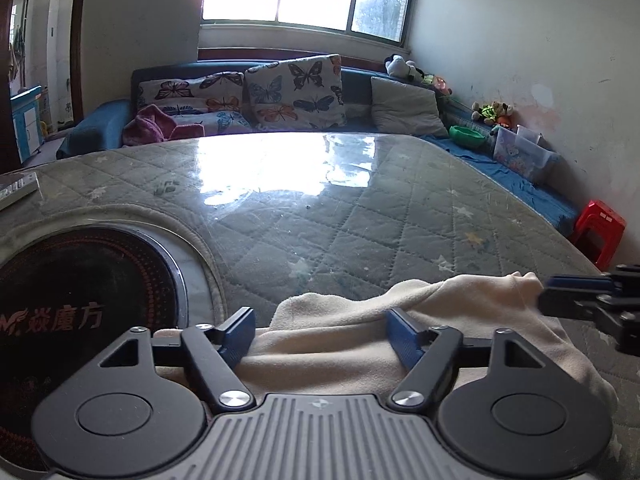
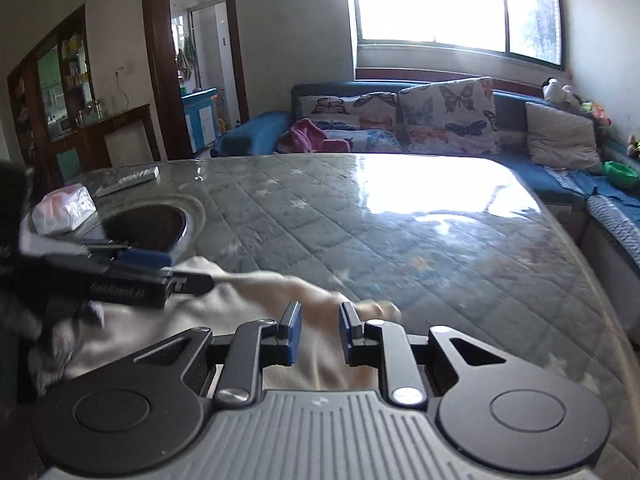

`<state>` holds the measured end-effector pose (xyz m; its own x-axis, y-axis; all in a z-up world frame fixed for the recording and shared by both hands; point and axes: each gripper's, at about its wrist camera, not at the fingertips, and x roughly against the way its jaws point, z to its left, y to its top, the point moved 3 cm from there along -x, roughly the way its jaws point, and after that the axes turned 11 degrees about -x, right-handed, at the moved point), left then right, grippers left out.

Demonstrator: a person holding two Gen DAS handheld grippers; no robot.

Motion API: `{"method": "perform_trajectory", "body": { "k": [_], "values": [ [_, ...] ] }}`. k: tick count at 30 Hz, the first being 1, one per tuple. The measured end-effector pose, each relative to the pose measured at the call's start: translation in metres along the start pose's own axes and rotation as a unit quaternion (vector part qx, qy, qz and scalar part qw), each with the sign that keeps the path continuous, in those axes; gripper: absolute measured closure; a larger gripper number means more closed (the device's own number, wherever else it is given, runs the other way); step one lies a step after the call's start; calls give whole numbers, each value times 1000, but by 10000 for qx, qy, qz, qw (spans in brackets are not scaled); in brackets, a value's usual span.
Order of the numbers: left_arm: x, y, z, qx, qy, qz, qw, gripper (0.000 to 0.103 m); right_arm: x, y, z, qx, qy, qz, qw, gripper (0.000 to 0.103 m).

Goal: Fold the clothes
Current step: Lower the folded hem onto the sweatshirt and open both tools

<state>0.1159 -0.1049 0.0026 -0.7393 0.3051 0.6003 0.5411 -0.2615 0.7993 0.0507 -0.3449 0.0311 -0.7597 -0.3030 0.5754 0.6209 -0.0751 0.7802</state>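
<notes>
A cream fleece garment [image 1: 400,336] lies bunched at the near edge of the glass-topped quilted table [image 1: 320,208]. My left gripper [image 1: 322,330] is open, its blue pads wide apart over the cloth. My right gripper [image 1: 560,300] shows at the right edge of the left wrist view, at the garment's right end. In the right wrist view the same garment [image 2: 248,300] lies under my right gripper [image 2: 316,334], whose pads stand a small gap apart above the cloth, gripping nothing. The left gripper [image 2: 152,264] shows blurred at the left, over the cloth.
A round black induction cooktop [image 1: 88,304] is set into the table at the left. A remote [image 2: 132,180] and a white packet [image 2: 64,210] lie beyond it. A blue sofa with butterfly cushions [image 1: 296,92] runs behind the table; a red stool [image 1: 596,228] stands at the right.
</notes>
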Motion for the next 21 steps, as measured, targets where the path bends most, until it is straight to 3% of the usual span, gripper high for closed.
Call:
{"method": "perform_trajectory", "body": {
  "k": [5, 9, 17, 21],
  "values": [
    [23, -5, 1, 14, 173, -203, 9996, 10, -37, 3, -3, -168, -64, 304, 9994, 85],
    [48, -14, 0, -136, 388, -369, 9985, 3, -41, 0, -13, -357, -171, 311, 9987, 85],
    [83, -42, -1, -291, 959, -400, 9942, 0, -5, -2, 2, -254, 63, 51, 9996, 82],
    [85, -52, 7, 20, 1224, -313, 9920, 0, 10, -15, 22, 8, 157, 19, 9999, 73]
  ]
}}
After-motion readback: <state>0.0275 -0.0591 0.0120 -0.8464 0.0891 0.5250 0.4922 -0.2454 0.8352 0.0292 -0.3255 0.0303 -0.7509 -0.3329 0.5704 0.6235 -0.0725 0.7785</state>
